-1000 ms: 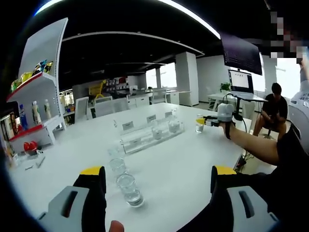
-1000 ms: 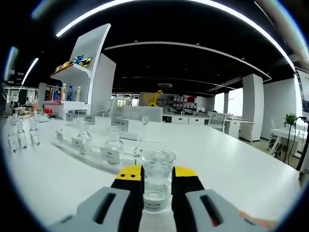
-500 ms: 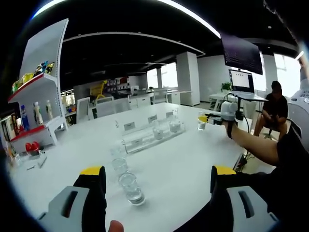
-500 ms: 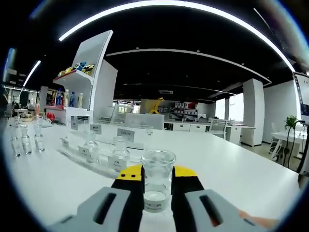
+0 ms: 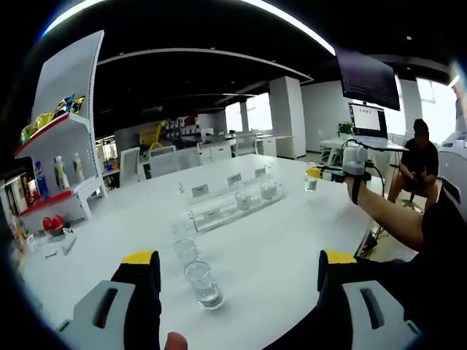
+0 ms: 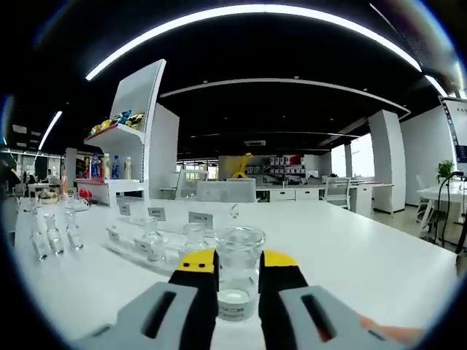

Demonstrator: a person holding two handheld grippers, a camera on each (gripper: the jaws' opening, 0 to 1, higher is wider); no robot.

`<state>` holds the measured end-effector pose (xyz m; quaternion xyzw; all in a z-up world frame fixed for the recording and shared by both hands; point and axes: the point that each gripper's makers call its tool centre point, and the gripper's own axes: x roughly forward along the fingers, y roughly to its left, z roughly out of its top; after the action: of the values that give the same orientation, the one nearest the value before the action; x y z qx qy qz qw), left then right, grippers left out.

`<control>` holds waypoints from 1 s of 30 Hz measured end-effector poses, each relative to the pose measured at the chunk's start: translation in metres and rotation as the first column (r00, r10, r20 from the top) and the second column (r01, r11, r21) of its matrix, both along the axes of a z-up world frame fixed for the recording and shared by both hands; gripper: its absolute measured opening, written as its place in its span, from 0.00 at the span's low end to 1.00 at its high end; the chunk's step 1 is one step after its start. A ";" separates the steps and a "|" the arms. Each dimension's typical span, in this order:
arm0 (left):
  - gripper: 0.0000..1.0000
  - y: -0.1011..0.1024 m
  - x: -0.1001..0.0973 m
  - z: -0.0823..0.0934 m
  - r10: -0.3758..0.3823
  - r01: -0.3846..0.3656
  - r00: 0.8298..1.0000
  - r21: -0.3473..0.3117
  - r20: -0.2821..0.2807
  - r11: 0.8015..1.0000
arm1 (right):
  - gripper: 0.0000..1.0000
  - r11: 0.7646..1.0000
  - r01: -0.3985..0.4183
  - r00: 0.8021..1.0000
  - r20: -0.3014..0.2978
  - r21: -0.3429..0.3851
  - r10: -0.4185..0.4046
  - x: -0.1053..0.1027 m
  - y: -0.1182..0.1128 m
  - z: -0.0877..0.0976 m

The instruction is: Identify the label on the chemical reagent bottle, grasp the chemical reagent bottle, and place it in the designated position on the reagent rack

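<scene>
Right gripper (image 6: 237, 273) still pinching the reagent bottle (image 6: 238, 271), now lifted higher off the bench (image 6: 350, 255); reagent rack (image 6: 157, 244) sits lower-left of it. Transport underway, placement pending. Left gripper (image 5: 237, 281) spread, idle over the spare bottles (image 5: 203, 283).

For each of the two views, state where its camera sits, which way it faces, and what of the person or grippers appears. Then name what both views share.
Left gripper view: rides on the open left gripper, low over the white table, facing loose bottles and the reagent rack; the person's arm shows, carrying the right gripper.
Right gripper view: rides on the right gripper, shut on a reagent bottle, facing along the table toward the rack.
Shared: the table, rack, held bottle, and shelf unit.
</scene>
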<state>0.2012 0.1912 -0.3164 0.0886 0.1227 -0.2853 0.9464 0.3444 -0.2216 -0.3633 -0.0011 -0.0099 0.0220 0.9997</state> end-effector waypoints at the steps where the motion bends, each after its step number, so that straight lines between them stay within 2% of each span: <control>1: 0.89 -0.001 -0.001 0.001 -0.005 0.005 1.000 -0.001 0.004 1.000 | 0.17 1.000 -0.004 1.000 0.003 0.002 0.004 -0.001 0.001 0.002; 18: 0.89 0.003 -0.002 0.000 -0.003 0.003 1.000 -0.006 0.004 1.000 | 0.17 1.000 0.007 1.000 -0.002 0.007 -0.007 -0.004 -0.002 0.003; 25: 0.89 0.002 -0.001 -0.002 -0.005 0.005 1.000 -0.004 -0.002 1.000 | 0.17 1.000 0.015 1.000 0.008 -0.015 -0.015 -0.007 -0.001 0.011; 30: 0.89 -0.001 -0.001 -0.003 -0.012 0.012 1.000 -0.009 -0.002 1.000 | 0.17 1.000 0.009 1.000 0.015 0.000 -0.009 -0.005 -0.002 0.020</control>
<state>0.2006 0.1904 -0.3191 0.0849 0.1218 -0.2917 0.9449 0.3396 -0.2231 -0.3433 -0.0012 -0.0173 0.0176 0.9997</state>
